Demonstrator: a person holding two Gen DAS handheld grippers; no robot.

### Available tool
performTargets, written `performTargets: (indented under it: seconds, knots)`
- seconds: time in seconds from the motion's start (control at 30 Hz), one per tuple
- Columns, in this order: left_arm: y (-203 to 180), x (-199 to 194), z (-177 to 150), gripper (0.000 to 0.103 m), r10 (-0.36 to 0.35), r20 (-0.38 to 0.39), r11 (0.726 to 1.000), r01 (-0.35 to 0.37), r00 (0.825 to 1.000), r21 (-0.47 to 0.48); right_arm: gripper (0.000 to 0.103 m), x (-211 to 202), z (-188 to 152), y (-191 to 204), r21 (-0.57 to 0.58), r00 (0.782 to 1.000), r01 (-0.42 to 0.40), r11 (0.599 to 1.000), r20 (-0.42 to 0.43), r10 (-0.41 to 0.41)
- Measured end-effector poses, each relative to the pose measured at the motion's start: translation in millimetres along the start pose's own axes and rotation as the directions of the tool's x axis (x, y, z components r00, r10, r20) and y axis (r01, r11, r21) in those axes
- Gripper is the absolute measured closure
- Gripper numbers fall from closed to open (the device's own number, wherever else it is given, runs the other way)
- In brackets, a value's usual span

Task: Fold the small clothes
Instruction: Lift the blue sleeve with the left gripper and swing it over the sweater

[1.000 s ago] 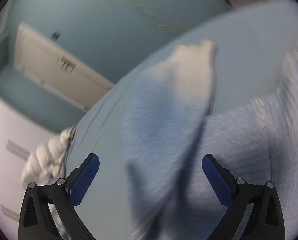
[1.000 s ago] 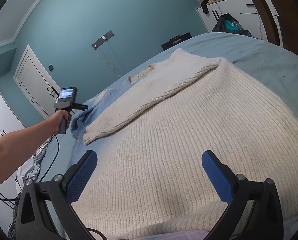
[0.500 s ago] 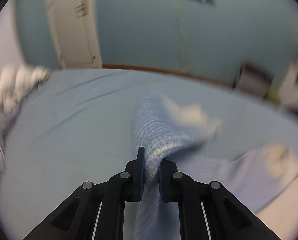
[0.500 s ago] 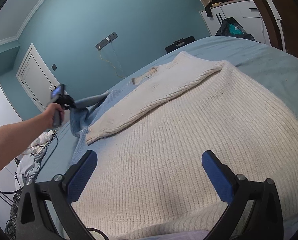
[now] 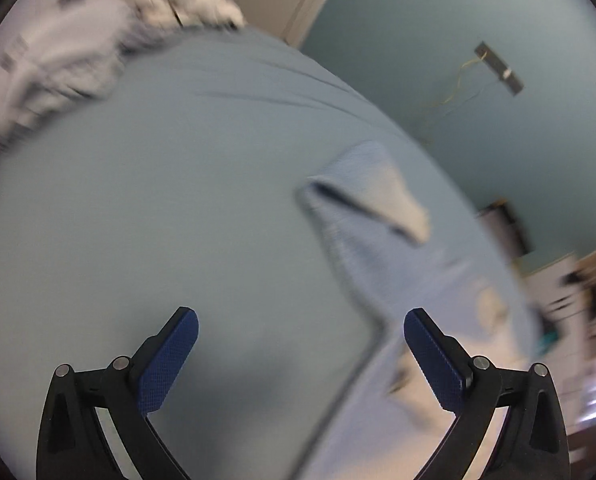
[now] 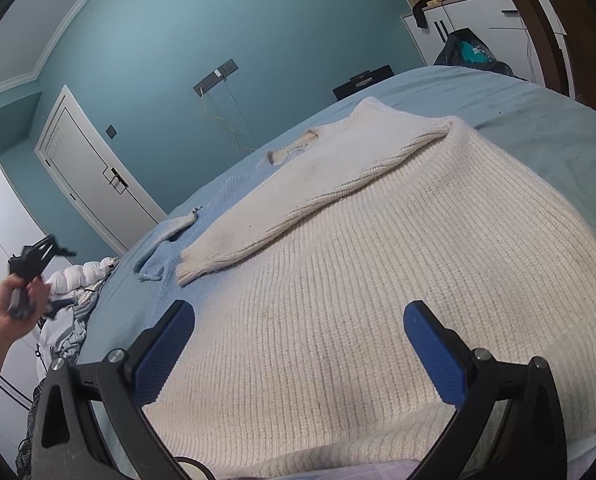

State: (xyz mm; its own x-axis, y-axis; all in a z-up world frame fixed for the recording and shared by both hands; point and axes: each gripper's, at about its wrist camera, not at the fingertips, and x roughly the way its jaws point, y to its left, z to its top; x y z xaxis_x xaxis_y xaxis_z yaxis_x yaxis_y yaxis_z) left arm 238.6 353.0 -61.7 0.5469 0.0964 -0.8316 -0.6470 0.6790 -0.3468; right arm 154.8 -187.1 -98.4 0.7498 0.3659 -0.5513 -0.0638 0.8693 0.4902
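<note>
Hand (image 6: 15,312) raised off bed (image 6: 538,120), left tongs (image 6: 37,256) just opened, empty.

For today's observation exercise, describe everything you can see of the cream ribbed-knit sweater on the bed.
The cream ribbed-knit sweater lies spread flat on the pale blue bed sheet, neckline at the far end. One sleeve is folded diagonally across its body, cuff toward the near left edge. The knit looks thick, with faint grey marks. Its left side shades to light blue, where the other sleeve lies rumpled. No gripper touches it.
</note>
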Motion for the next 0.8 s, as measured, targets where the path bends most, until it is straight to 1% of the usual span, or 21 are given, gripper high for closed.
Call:
performTargets:
  seconds: [0.07,0.1,0.13,0.2,0.23,0.27,0.3,0.4,0.43,0.47,0.5,0.53,0.6,0.63,0.67,0.73,0.77,0.8]
  knots:
    - [1,-19,-36,0.0,0.087,0.044,0.995,-0.089,0.995,0.037,0.001,6,2,2,-0.005,0.999,0.028,1.0,-0.044,-0.028]
    - [5,-24,-46,0.0,0.098,0.053,0.994,-0.1,0.994,0.042,0.001,10,3,3,-0.009,0.996,0.052,0.999,-0.079,-0.052]
    - [5,-25,-58,0.0,0.097,0.06,0.994,-0.101,0.993,0.052,0.001,12,4,2,-0.009,0.992,0.07,0.998,-0.108,-0.07]
    - [2,-29,-80,0.0,0.066,0.063,0.992,-0.073,0.996,0.107,0.001,10,8,4,-0.008,0.984,0.104,0.995,-0.141,-0.104]
    - [2,-31,-86,0.0,0.056,0.064,0.989,-0.064,0.996,0.13,0.001,7,14,9,-0.021,0.976,0.144,0.989,-0.162,-0.146]
    - [-1,-29,-91,0.0,0.048,0.064,0.983,-0.058,0.997,0.173,0.001,6,22,14,-0.033,0.968,0.173,0.984,-0.177,-0.177]
    - [-1,-25,-97,0.0,0.044,0.067,0.979,-0.056,0.997,0.195,0.001,4,33,22,-0.044,0.964,0.187,0.981,-0.183,-0.192]
    - [-5,-19,-95,0.0,0.065,0.089,0.97,-0.084,0.994,0.229,0.001,11,81,62,-0.044,0.977,0.134,0.99,-0.164,-0.139]
    - [-5,-17,-94,0.0,0.071,0.094,0.967,-0.091,0.993,0.238,0.001,27,100,85,-0.045,0.973,0.101,0.994,-0.202,-0.108]
    - [-6,-15,-91,0.0,0.084,0.104,0.961,-0.109,0.991,0.256,0.001,44,112,105,-0.04,0.964,0.062,0.997,-0.256,-0.07]
    - [-5,-16,-91,0.0,0.098,0.111,0.953,-0.126,0.989,0.276,0.001,75,126,132,-0.019,0.936,-0.007,1.0,-0.351,0.0]
    - [-6,-13,-89,0.0,0.11,0.117,0.944,-0.14,0.987,0.299,0.001,100,132,151,0.008,0.906,-0.055,0.998,-0.42,0.053]
    - [-8,-7,-87,0.0,0.146,0.137,0.92,-0.185,0.98,0.345,0.001,157,141,186,0.08,0.825,-0.125,0.989,-0.545,0.148]
    - [-9,-2,-86,0.0,0.166,0.137,0.908,-0.205,0.977,0.364,0.001,186,144,202,0.134,0.797,-0.137,0.982,-0.574,0.189]
    - [-9,1,-86,0.0,0.175,0.129,0.901,-0.212,0.976,0.378,0.002,213,145,216,0.185,0.774,-0.142,0.972,-0.592,0.226]
    - [-10,9,-89,0.0,0.191,0.122,0.887,-0.225,0.974,0.403,0.018,271,144,243,0.3,0.728,-0.169,0.939,-0.604,0.324]
    - [-10,13,-90,0.0,0.203,0.12,0.882,-0.234,0.972,0.409,0.021,294,141,255,0.336,0.709,-0.183,0.924,-0.606,0.361]
    - [-11,16,-91,0.0,0.206,0.116,0.883,-0.235,0.972,0.406,0.021,319,138,267,0.352,0.696,-0.187,0.917,-0.611,0.377]
